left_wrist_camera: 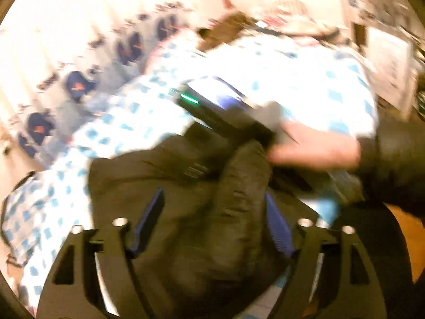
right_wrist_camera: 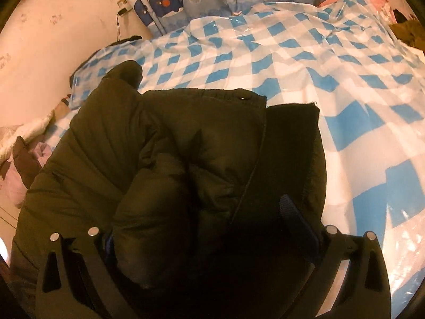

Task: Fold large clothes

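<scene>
A dark padded jacket (right_wrist_camera: 170, 143) lies bunched on a blue-and-white checked sheet (right_wrist_camera: 305, 61). In the right wrist view my right gripper (right_wrist_camera: 202, 226) stands very wide over it. Puffy jacket folds fill the gap and cover the left finger, while the right finger's blue pad (right_wrist_camera: 297, 220) shows. The left wrist view is blurred. My left gripper (left_wrist_camera: 213, 223) is open above the jacket (left_wrist_camera: 186, 175), and its blue pads (left_wrist_camera: 148, 220) stand apart from the fabric. A person's hand (left_wrist_camera: 313, 143) holds the right tool's black body (left_wrist_camera: 220, 111) just beyond.
A whale-print curtain (right_wrist_camera: 170, 0) hangs behind the bed, beside a pale wall (right_wrist_camera: 53, 40). Pink and brown clothes (right_wrist_camera: 372, 0) lie at the far right of the sheet. More laundry (right_wrist_camera: 24, 164) is piled at the left edge. A dark sleeve (left_wrist_camera: 393, 164) fills the right side.
</scene>
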Action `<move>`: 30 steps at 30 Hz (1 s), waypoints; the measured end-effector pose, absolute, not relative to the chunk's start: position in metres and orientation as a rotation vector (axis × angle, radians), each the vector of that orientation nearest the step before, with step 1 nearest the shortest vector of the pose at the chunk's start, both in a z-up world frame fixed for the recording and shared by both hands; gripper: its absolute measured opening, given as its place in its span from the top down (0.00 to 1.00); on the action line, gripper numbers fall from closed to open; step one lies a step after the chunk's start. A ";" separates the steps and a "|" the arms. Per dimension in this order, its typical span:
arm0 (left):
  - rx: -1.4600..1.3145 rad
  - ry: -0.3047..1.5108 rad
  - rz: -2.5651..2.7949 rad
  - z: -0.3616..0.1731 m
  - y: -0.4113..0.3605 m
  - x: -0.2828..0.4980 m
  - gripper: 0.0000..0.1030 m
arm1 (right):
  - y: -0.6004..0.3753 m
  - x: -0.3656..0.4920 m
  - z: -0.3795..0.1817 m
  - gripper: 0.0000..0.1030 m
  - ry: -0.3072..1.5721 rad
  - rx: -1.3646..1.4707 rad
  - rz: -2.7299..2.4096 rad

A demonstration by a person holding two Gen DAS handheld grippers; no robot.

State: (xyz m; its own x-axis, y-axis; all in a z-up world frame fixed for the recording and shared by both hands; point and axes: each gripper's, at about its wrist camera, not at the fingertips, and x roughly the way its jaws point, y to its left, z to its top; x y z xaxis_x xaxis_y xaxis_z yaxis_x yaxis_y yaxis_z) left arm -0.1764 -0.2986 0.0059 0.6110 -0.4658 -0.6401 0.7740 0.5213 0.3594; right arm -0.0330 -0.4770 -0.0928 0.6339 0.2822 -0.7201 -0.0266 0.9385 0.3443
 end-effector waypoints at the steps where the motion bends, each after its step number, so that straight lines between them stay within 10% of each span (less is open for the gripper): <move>1: 0.664 0.483 -0.735 0.011 -0.296 -0.165 0.13 | -0.479 -0.031 -0.096 0.06 0.864 0.319 0.181; 10: 0.271 0.744 -1.160 0.056 -0.254 -0.131 0.12 | -0.482 -0.026 -0.115 0.06 0.835 0.335 0.201; 16: 0.031 0.553 -0.968 0.134 -0.186 -0.095 0.11 | -0.481 -0.020 -0.117 0.06 0.844 0.331 0.215; 24: 0.185 0.803 -0.743 -0.051 -0.275 -0.046 0.11 | -0.499 -0.024 -0.104 0.07 0.900 0.398 0.256; 30: 0.173 0.765 -0.738 -0.054 -0.273 -0.055 0.11 | -0.503 -0.111 -0.044 0.07 0.768 0.356 0.278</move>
State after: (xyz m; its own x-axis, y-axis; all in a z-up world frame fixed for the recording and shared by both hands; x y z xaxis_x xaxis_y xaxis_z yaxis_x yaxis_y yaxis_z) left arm -0.0551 -0.2732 -0.0537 0.4878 -0.5435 -0.6831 0.6634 0.7395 -0.1146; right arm -0.1107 -0.5031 -0.0437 0.6882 0.3704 -0.6238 -0.1149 0.9046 0.4104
